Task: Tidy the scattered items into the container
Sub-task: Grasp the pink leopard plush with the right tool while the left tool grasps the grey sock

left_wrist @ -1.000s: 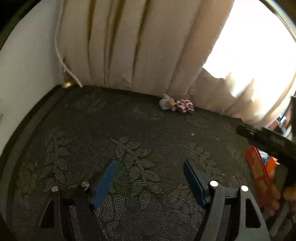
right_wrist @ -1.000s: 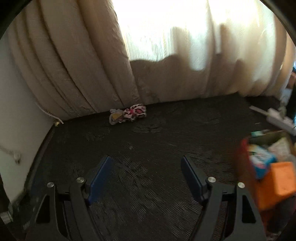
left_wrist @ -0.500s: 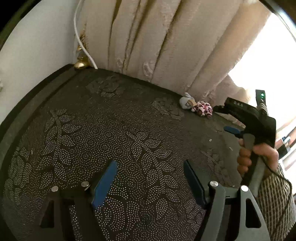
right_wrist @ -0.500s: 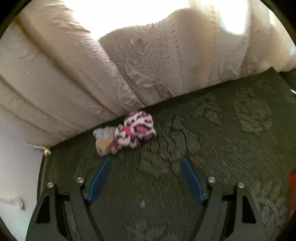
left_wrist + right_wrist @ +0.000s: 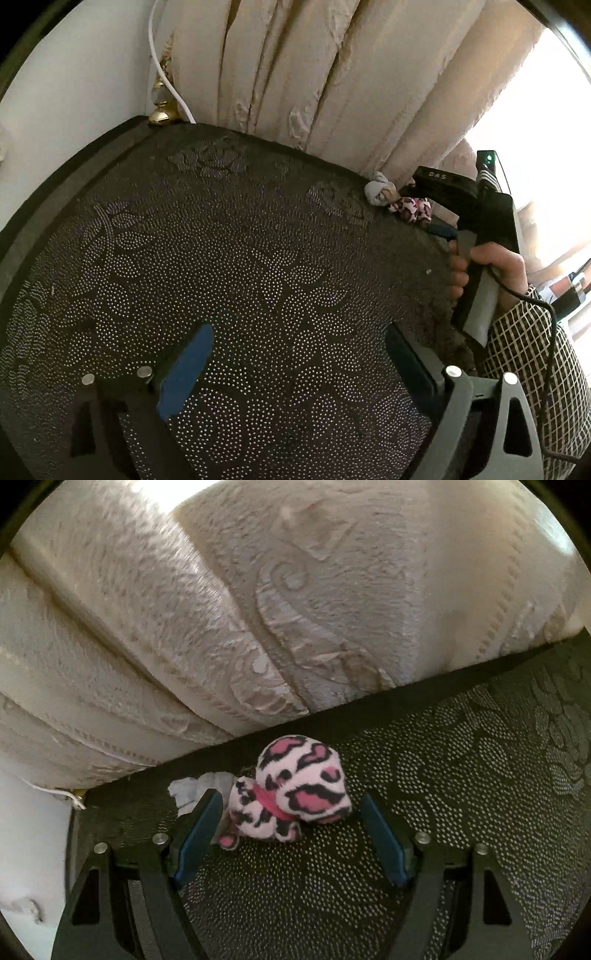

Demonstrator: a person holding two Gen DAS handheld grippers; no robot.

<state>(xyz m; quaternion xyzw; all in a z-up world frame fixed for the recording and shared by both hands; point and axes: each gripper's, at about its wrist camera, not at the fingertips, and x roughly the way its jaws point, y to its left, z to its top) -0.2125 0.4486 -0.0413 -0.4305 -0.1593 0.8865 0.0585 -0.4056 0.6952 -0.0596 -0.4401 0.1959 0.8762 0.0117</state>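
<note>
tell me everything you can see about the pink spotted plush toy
The plush toy is a small soft animal in pale pink fleece with hot-pink, black-rimmed leopard spots and a pink band at the neck. It lies on the dark patterned carpet near the foot of the cream curtain, a grey-white cloth item beside it. The open right gripper brackets it; contact is unclear.

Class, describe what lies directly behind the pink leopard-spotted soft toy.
Behind the soft toy hangs a cream curtain. A pale grey item lies beside it, partly hidden by the right gripper finger.
</note>
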